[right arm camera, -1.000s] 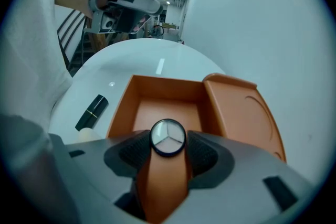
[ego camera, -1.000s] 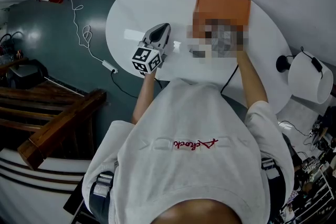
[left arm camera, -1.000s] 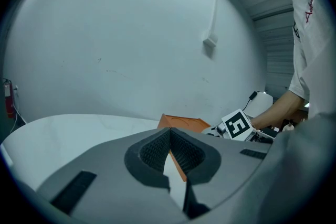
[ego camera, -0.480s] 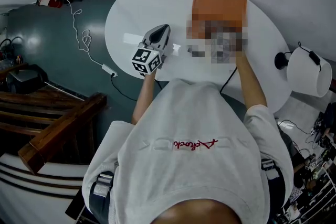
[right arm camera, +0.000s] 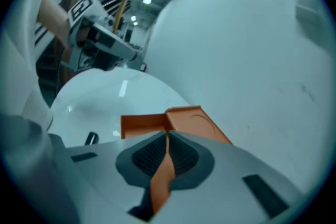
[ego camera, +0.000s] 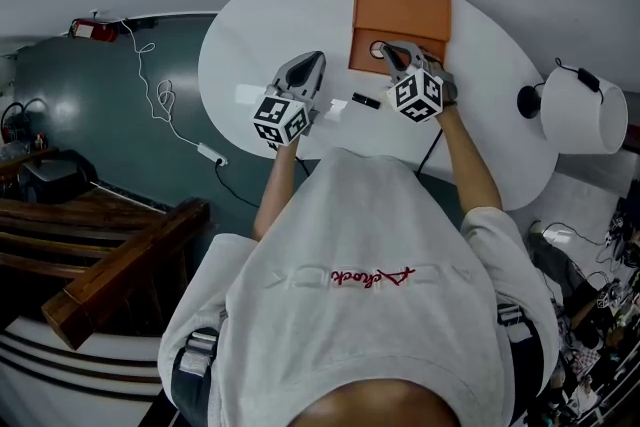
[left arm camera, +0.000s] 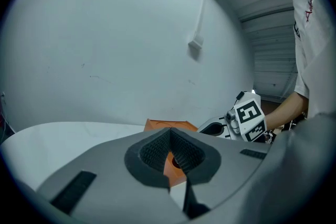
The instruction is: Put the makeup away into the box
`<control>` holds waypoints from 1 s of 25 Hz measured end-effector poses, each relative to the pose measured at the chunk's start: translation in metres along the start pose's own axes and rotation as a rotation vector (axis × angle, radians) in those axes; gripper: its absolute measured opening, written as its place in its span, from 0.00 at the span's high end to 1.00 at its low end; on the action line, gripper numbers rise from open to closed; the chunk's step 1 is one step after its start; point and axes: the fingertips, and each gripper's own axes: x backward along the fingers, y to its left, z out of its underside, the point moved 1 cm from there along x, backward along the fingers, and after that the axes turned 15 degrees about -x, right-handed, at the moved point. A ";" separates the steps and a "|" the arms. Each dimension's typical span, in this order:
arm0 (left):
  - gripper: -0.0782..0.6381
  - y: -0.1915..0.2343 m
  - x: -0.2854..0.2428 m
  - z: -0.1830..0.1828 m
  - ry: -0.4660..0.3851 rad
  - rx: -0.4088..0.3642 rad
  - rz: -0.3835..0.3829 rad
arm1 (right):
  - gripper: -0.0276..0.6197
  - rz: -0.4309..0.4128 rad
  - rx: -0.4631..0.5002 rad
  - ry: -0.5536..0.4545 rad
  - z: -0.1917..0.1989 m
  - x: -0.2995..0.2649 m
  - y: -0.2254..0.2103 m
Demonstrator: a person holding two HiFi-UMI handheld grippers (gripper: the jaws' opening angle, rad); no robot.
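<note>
An orange box [ego camera: 400,10] lies open on the far side of the white table [ego camera: 250,25], with its tray and round recess [ego camera: 378,48] nearest me. My right gripper [ego camera: 386,49] hovers over the tray. Its jaws are closing and meet with nothing between them. In the right gripper view [right arm camera: 168,135] only the orange of the box [right arm camera: 194,122] shows through the slit. My left gripper [ego camera: 312,57] hangs left of the box, shut and empty [left arm camera: 169,131]. A small black makeup piece [ego camera: 365,100] and a white one [ego camera: 337,109] lie on the table between the grippers.
A white lamp shade [ego camera: 585,110] stands off the table's right end. A white cable [ego camera: 160,65] trails over the dark floor at the left, near wooden steps [ego camera: 110,245]. A grey wall runs behind the table.
The right gripper has come up off the box's tray and now shows above it. The left gripper has stayed almost where it was.
</note>
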 end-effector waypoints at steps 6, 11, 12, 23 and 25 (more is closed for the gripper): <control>0.88 -0.013 -0.006 -0.007 -0.014 -0.013 0.047 | 0.91 0.039 -0.649 -0.172 0.001 0.035 -0.027; 0.88 -0.030 -0.016 -0.011 -0.021 -0.027 0.098 | 0.91 0.089 -0.780 -0.223 0.014 0.058 -0.036; 0.88 -0.033 -0.018 -0.011 -0.020 -0.029 0.107 | 0.91 0.095 -0.776 -0.219 0.017 0.061 -0.036; 0.88 -0.056 -0.015 0.021 0.039 0.009 0.162 | 0.91 0.081 -0.763 -0.124 0.056 0.070 0.009; 0.88 -0.059 -0.013 0.031 0.054 0.023 0.165 | 0.91 0.068 -0.776 -0.101 0.066 0.066 0.020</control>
